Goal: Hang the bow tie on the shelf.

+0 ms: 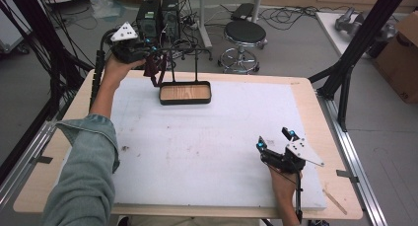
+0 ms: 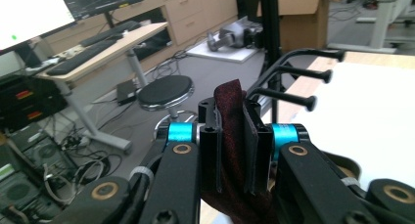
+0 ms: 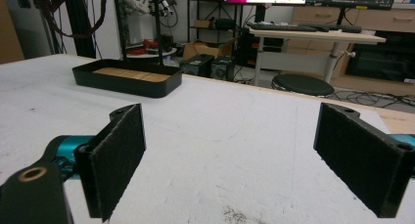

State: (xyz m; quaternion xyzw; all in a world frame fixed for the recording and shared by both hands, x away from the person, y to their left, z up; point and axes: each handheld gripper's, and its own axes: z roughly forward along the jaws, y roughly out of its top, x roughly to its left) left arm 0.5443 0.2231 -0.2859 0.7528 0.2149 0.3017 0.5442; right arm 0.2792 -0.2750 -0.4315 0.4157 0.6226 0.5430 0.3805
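Observation:
My left gripper [image 1: 154,54] is held above the table's far left edge, beside a black rack [image 1: 196,63] with peg arms. Its jaws are shut on a dark red fabric strap [image 1: 156,74] that hangs down from them. In the left gripper view the strap [image 2: 230,136] is pinched between the pads of the left gripper [image 2: 230,119], with the rack's pegs [image 2: 298,75] just beyond. The rack stands in a black tray [image 1: 185,100] with a wooden floor. My right gripper [image 1: 276,138] rests open at the near right of the white board, nothing between its pads [image 3: 117,158].
A white foam board [image 1: 207,142] covers most of the wooden table. Behind the far edge stand a round black stool [image 1: 245,32] and computer towers [image 1: 157,16]. A black frame post [image 1: 355,48] rises at the right. The tray [image 3: 98,83] lies far ahead in the right gripper view.

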